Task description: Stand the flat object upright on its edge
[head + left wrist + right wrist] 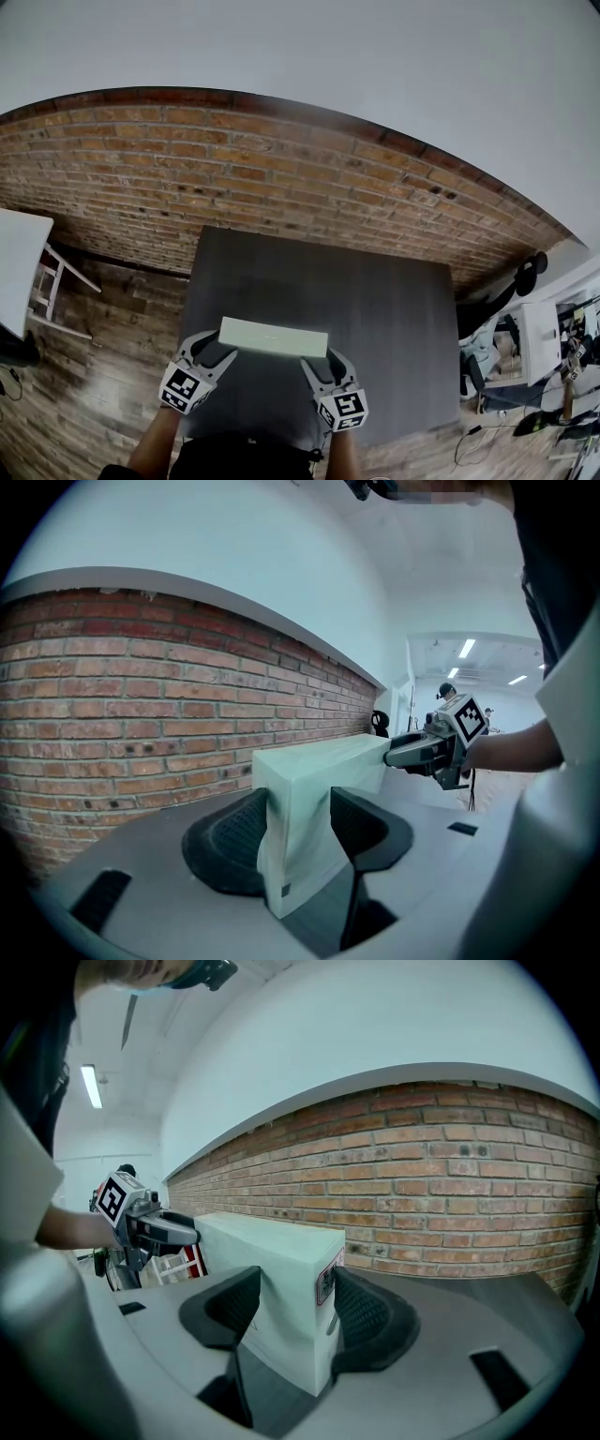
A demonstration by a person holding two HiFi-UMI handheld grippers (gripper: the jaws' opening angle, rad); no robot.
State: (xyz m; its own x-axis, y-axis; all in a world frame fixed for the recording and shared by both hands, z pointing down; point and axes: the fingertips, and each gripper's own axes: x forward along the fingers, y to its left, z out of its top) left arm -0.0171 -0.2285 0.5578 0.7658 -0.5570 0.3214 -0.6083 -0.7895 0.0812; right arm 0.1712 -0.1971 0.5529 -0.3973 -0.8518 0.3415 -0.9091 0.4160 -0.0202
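Our left gripper [219, 349] and right gripper [318, 362] sit nearest, each with its jaws spread fairly wide and pressed on one end of the pale green box [274, 337], left on the left end, right on the right. We see the box upright on its long edge, across the near part of the dark grey table [384, 300]. Beyond the table's far edge runs a brick wall [281, 178].
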